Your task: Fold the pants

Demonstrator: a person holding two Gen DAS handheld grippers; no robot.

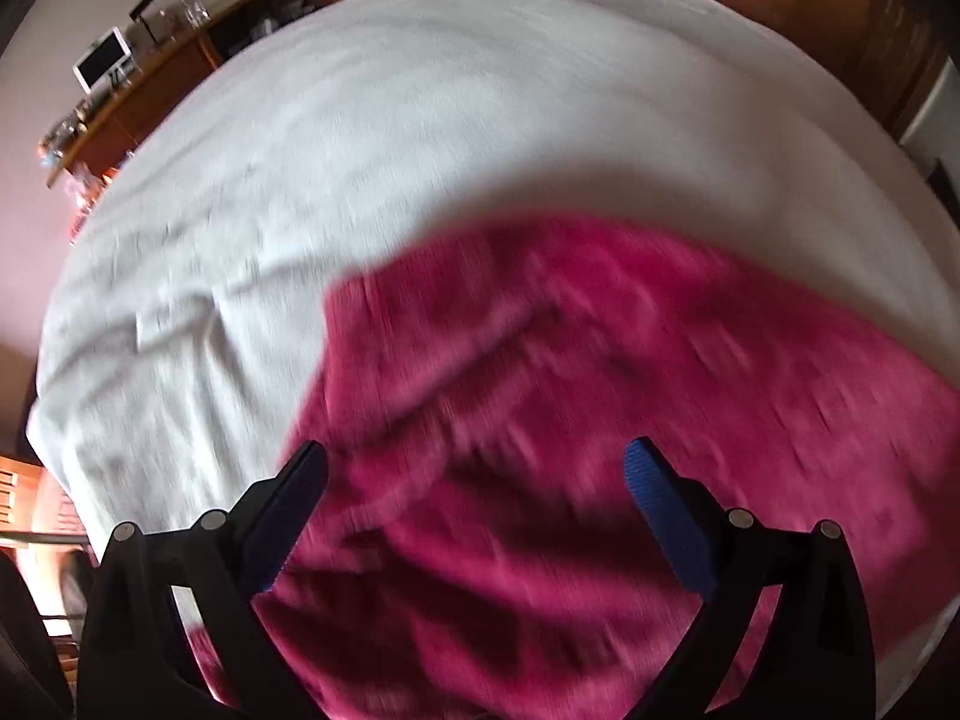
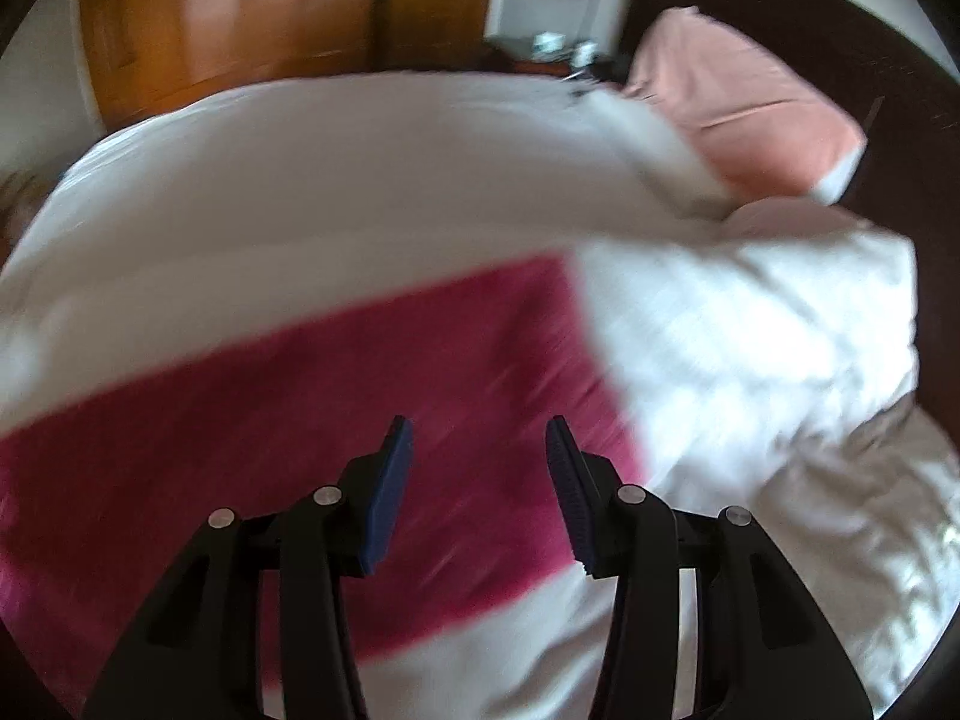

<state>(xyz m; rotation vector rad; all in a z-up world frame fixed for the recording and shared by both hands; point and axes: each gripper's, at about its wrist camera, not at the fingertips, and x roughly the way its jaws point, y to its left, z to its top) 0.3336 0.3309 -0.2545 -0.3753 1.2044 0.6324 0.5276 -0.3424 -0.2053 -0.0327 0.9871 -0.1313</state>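
The magenta pants lie spread on the white bed cover, wrinkled near the left gripper. In the right wrist view the pants form a flat band across the bed cover, with a straight end edge on the right. My left gripper is wide open and empty above the wrinkled cloth. My right gripper is open and empty above the pants near that end edge. Both views are blurred by motion.
A pink pillow and a bunched white duvet lie at the bed's right. A wooden wardrobe stands behind the bed. A wooden shelf with a small white screen runs along the left wall.
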